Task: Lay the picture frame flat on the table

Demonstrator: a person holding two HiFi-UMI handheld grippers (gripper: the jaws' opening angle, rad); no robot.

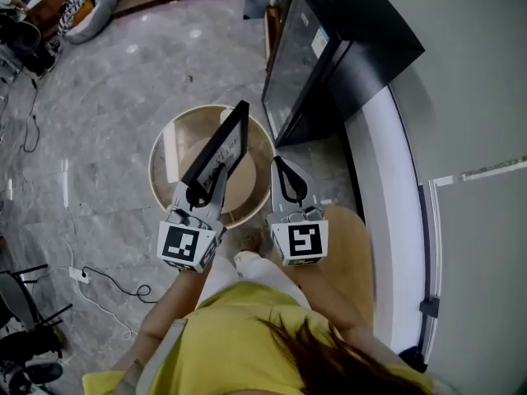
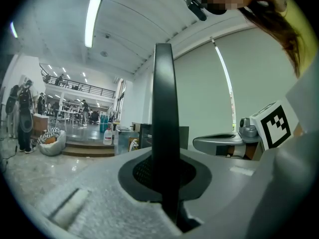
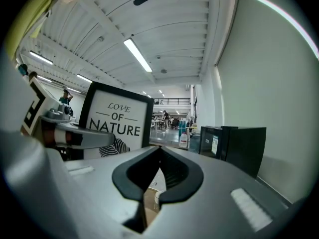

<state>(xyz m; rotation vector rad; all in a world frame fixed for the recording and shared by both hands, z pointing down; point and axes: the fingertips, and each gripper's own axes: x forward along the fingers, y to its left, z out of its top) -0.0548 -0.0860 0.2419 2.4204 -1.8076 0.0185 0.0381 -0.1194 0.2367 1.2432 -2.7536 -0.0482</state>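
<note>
Both tools I'm running are the same build. The left tool [image 1: 198, 191] and right tool [image 1: 282, 164] have light grey, matt plastic shells that narrow forward into black, rubbery jaws. The inner faces of the jaws are ribbed. In the gripper views, each shell has a small pale strip [image 3: 249, 205] raised on its upper face. At the back of each tool is a white cube printed with black square markers. The left cube [image 1: 185, 245] and right cube [image 1: 300, 243] show different patterns. The person carrying the tools for me wears a yellow top [image 1: 239, 336] and has long, dark brown hair [image 1: 329, 359].
</note>
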